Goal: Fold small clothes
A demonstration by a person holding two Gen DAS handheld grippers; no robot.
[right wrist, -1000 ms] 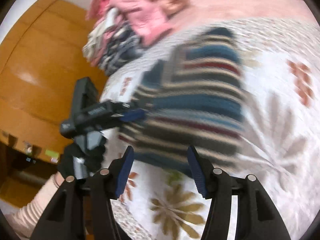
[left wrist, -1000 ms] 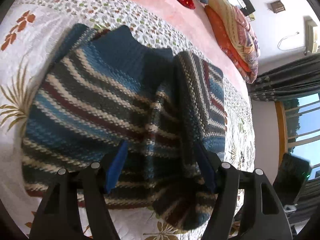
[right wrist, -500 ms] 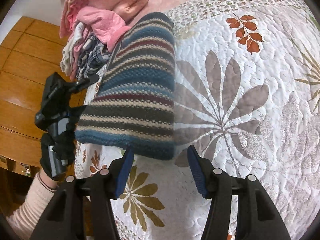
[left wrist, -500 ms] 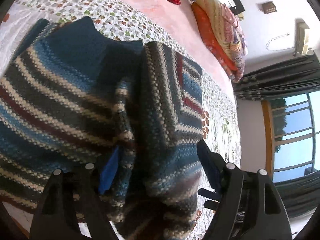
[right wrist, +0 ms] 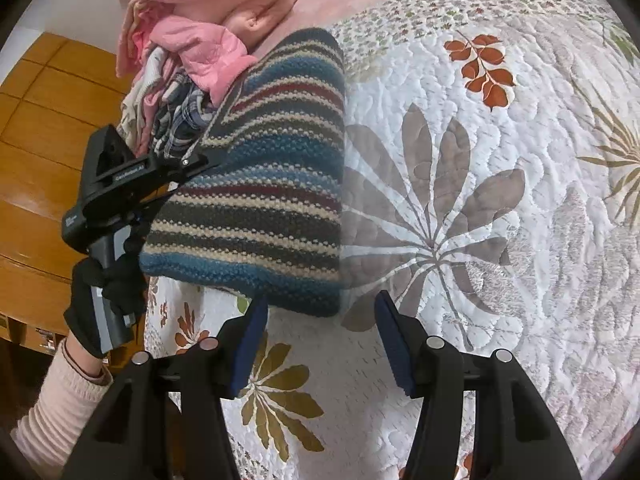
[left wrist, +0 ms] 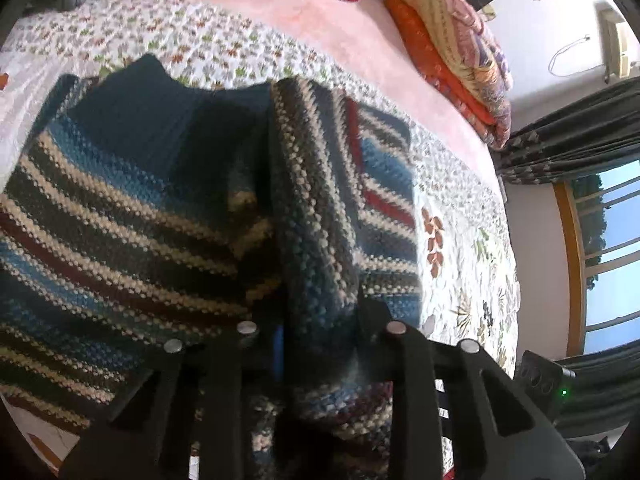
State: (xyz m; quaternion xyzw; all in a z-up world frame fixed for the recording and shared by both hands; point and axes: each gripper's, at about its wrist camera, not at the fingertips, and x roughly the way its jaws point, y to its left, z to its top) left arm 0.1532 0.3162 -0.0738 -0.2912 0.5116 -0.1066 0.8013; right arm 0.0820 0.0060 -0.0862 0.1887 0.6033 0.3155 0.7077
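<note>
1. The striped knit sweater (right wrist: 264,184) lies part-folded on the quilted bed (right wrist: 500,240), beside a clothes pile (right wrist: 188,40)
2. Left tool (left wrist: 316,332) pinches a thick bunched fold; right tool (right wrist: 320,344) is spread, holding nothing
3. Soft, bulky, grippy knit: likely best taken by hem corners

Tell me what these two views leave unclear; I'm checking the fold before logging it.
- Left wrist view: left gripper fingertips are buried in the striped sweater, so grip depth is hidden.
- Right wrist view: the sweater's far edge is covered by the pink clothes pile.
- Right wrist view: right gripper is open and empty; sweater's underside is unseen.
</note>
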